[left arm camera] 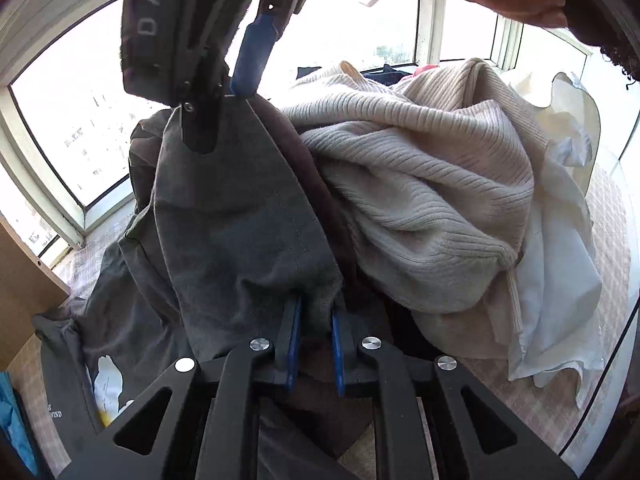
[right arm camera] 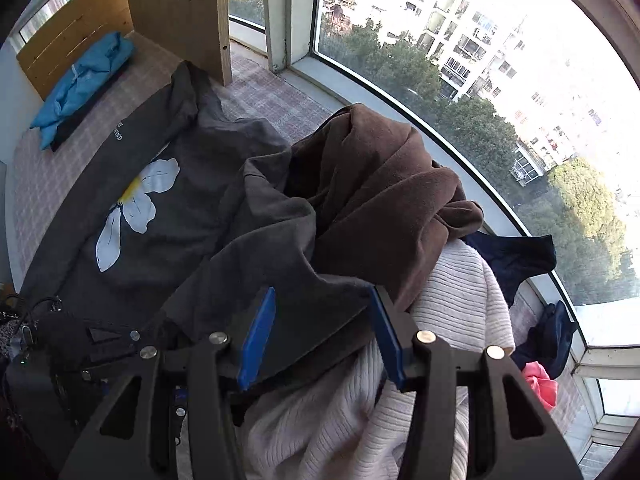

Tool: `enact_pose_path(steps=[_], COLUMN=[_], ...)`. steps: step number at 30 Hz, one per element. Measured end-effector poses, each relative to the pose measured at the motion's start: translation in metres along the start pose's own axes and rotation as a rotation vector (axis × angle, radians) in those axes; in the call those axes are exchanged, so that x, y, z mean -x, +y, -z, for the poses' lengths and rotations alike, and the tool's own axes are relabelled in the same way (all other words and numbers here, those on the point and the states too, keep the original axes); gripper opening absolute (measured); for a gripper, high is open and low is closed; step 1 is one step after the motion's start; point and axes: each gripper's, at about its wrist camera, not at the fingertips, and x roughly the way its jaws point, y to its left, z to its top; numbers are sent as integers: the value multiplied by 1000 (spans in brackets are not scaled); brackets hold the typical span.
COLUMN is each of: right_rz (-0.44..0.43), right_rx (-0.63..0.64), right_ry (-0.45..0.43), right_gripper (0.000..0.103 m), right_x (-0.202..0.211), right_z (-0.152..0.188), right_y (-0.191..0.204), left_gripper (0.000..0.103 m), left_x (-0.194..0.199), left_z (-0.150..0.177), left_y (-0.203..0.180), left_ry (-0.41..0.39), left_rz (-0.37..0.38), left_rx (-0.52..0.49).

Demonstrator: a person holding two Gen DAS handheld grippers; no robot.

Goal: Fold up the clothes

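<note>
Clothes cover most of the checked bedcover (right arm camera: 260, 96) by the big curved window (right arm camera: 460, 92), and I read the layout as sorting space: a dark grey sweatshirt (right arm camera: 168, 216) with a white flower print lies mostly flat on the cover, where I can work it, while the rest sits heaped toward the glass. In that heap a brown garment (right arm camera: 384, 184) rides on top of a ribbed cream sweater (left arm camera: 420, 184), with a white shirt (left arm camera: 560, 264) draped off the far side in the left wrist view and a navy piece (right arm camera: 516, 256) near the sill. A blue folded item (right arm camera: 84, 76) rests apart by the wooden headboard (right arm camera: 72, 28), probably already done. My left gripper (left arm camera: 316, 332) has its blue pads pinched nearly together on a fold of the grey sweatshirt's cloth, so I judge that I am lifting one edge of it. The right gripper (right arm camera: 324, 336) stands about half open; in the left wrist view it hangs right at the upper end of the same grey panel, but I cannot tell whether its pads actually press the cloth. Holding two points of one edge would let me stretch the panel taut, clear it off the heap and lay a straight fold across the flat body.
</note>
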Motion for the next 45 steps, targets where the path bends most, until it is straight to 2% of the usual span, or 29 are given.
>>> enact_pose_path(steps=[6,8,9,10,11,13,17,21,23,25,28,29,32,34,38,41,45], right_rz=[6,-27,-29,-21,-27,-60,-123,-198,-171,-115,-40,-25,-11,-29,-67,-100,-61], right_rx=[70,86,86,84,69,27,-40,-90,-111,-141,-243,-268,-297,-306,-300,-293,-264], right_ry=[-50,-10,31,69,89,103,57,-14,-33,-17,58,91,132,121,75,54,75], right_gripper=[48,48,42,18,9,8,7,6,6,6,6,6,6,6,6,6,6], right_x=[7,-2,-9,-14,-16,-12,14,39,47,47,28,18,2,6,24,33,27], right_z=[-12,-14,-13,-11,-10,-8,-11,-18,-16,-8,9,13,18,15,5,-6,-13], right_y=[-6,-5,-5,-4,-6,-10,-15,-11,-12,-20,-47,-55,-61,-59,-48,-39,-31], left_gripper=[11,11,11,11,11,11,11,11,11,10,10,10,10,10,10,10,10], left_x=[27,32,34,36,37,38,37,29,26,29,31,26,12,10,21,23,23], left_z=[7,9,11,14,16,23,38,51,53,47,34,30,30,34,49,61,67], left_y=[29,38,44,49,54,63,79,90,90,83,66,61,52,51,73,93,99], left_ry=[-84,-109,-123,-136,-148,-157,-184,-192,-190,-203,-208,-193,-150,-140,-191,-208,-196], left_rz=[192,241,272,302,334,393,446,532,567,591,627,660,679,680,691,667,611], left_rx=[207,268,301,334,368,437,511,603,632,604,541,536,533,533,609,667,701])
